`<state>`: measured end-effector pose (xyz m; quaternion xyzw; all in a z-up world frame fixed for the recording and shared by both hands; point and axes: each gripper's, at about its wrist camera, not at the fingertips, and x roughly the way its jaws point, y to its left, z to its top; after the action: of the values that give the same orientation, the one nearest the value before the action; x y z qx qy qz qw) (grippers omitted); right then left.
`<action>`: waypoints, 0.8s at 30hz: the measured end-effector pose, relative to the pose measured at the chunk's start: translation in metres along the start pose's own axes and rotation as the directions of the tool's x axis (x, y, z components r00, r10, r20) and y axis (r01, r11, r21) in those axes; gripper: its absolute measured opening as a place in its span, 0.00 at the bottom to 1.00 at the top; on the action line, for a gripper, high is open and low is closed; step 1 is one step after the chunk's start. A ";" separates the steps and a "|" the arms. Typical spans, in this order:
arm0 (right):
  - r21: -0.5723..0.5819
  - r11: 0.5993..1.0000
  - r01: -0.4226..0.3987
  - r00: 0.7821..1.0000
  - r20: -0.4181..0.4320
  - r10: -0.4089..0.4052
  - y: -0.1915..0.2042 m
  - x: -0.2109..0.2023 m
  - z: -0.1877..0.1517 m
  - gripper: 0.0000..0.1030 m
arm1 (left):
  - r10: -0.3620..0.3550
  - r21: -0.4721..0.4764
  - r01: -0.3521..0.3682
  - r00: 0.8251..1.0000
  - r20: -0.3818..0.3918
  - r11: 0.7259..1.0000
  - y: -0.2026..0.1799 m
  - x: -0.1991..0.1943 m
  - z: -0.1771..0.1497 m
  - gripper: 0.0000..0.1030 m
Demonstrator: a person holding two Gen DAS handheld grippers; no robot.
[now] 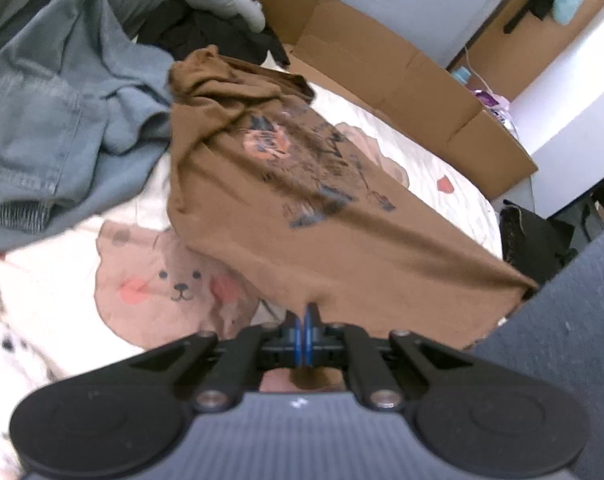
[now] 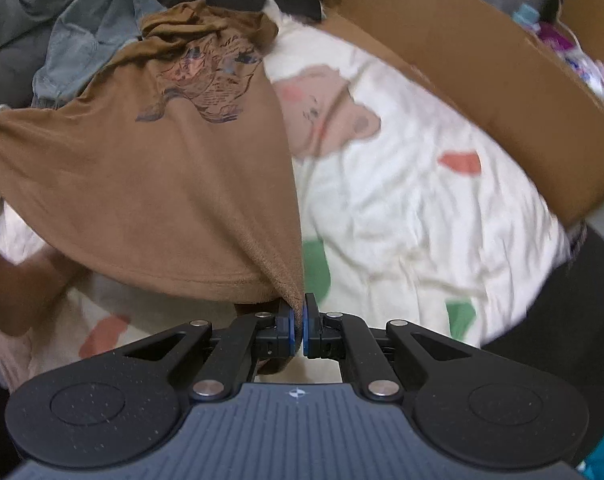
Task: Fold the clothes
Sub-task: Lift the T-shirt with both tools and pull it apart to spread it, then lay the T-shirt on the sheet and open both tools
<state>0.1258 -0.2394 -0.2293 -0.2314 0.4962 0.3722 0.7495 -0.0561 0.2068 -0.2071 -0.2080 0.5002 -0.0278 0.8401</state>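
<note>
Above bed (image 2: 402, 184): brown T-shirt (image 2: 161, 184) stretched between left claw (image 1: 304, 322) and right claw (image 2: 297, 314), each clamped on hem.

I work in a home bedroom: bear-print bedsheet (image 1: 169, 280), clothes pile (image 1: 61, 120) far left, cardboard box (image 1: 402, 92) right.

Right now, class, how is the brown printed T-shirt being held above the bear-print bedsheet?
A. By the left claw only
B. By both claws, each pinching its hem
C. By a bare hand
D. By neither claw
B: the left claw and right claw are each shut on the hem of the brown printed T-shirt.
</note>
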 end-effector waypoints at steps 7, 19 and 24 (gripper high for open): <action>0.060 0.998 -0.037 0.998 -0.039 0.039 -0.001 -0.014 -0.031 0.01 | -0.027 0.007 0.027 0.998 -0.049 1.000 -0.003 0.000 -0.015 0.02; 0.199 0.972 -0.124 0.992 0.000 0.127 -0.007 -0.012 -0.037 0.07 | 0.071 -0.005 -0.072 0.995 -0.077 0.997 0.028 -0.002 -0.013 0.02; 0.224 0.968 -0.116 0.993 0.049 0.108 -0.016 0.001 -0.017 0.10 | 0.114 0.021 -0.112 0.987 -0.115 0.993 0.034 -0.005 -0.017 0.02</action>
<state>0.1287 -0.2606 -0.2377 -0.1092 0.5338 0.3592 0.7577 -0.0790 0.2336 -0.2231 -0.1711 0.5590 0.0041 0.8113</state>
